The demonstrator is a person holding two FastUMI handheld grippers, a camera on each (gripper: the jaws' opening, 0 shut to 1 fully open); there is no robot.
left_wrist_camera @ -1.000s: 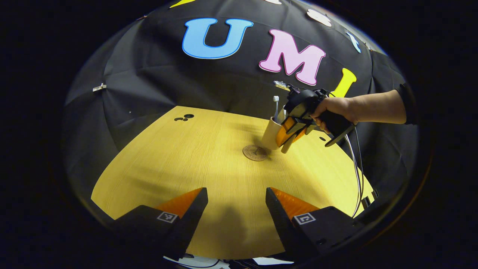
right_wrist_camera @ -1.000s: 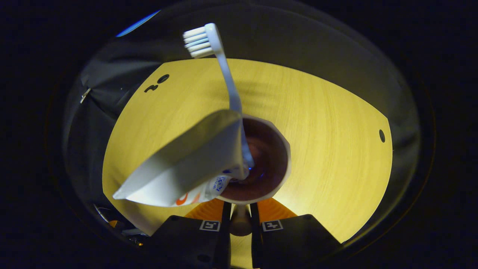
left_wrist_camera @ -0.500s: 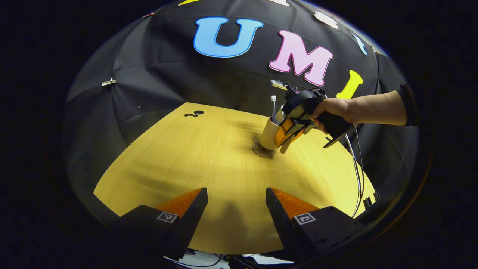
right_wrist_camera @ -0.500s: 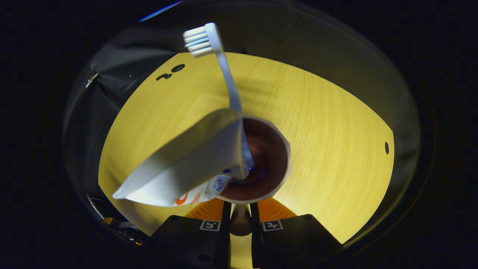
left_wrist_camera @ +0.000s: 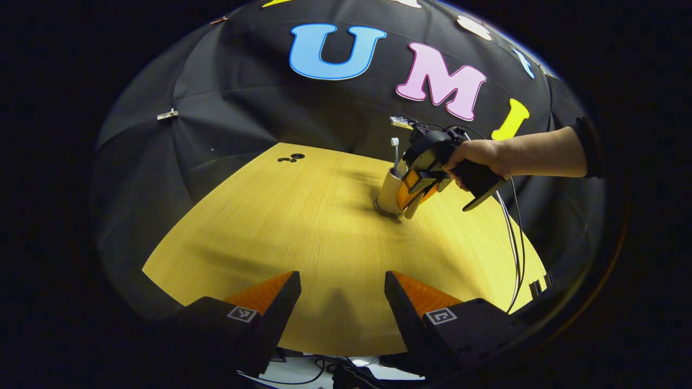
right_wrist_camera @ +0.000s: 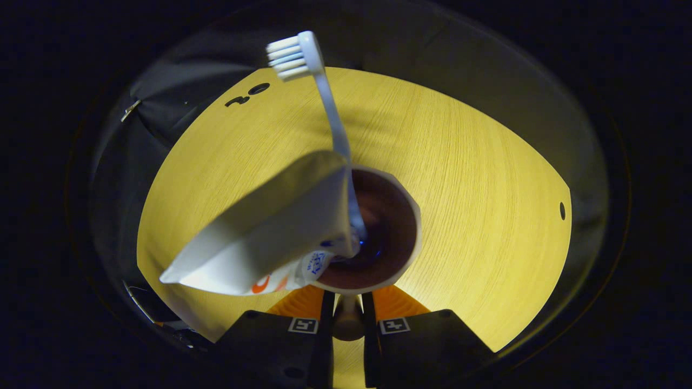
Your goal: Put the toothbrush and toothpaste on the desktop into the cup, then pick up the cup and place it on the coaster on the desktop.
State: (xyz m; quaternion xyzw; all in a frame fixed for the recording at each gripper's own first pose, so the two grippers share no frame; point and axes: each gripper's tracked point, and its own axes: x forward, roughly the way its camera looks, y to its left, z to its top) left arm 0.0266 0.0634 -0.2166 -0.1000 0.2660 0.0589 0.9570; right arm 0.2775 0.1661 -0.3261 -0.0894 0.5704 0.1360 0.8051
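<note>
My right gripper (right_wrist_camera: 347, 319) pinches the cup (right_wrist_camera: 378, 237) wall at my 12 o'clock, toothbrush (right_wrist_camera: 324, 97) and toothpaste (right_wrist_camera: 270, 237) inside, cup upright on the coaster (left_wrist_camera: 385, 212); next I judge a release. My left gripper (left_wrist_camera: 342, 302) gapes wide, well apart

The table (left_wrist_camera: 303, 227) is yellow wood with fine grain lines, and it has small black holes near its far edge. The cup (left_wrist_camera: 390, 190) is pale beige outside; in the right gripper view the cup (right_wrist_camera: 403, 200) has a white rim and is dark brown inside. The toothbrush (right_wrist_camera: 324, 97) is white, with white bristles. The toothpaste (right_wrist_camera: 270, 232) tube is white with small blue and orange print. The coaster (left_wrist_camera: 378, 209) under the cup looks brown.
</note>
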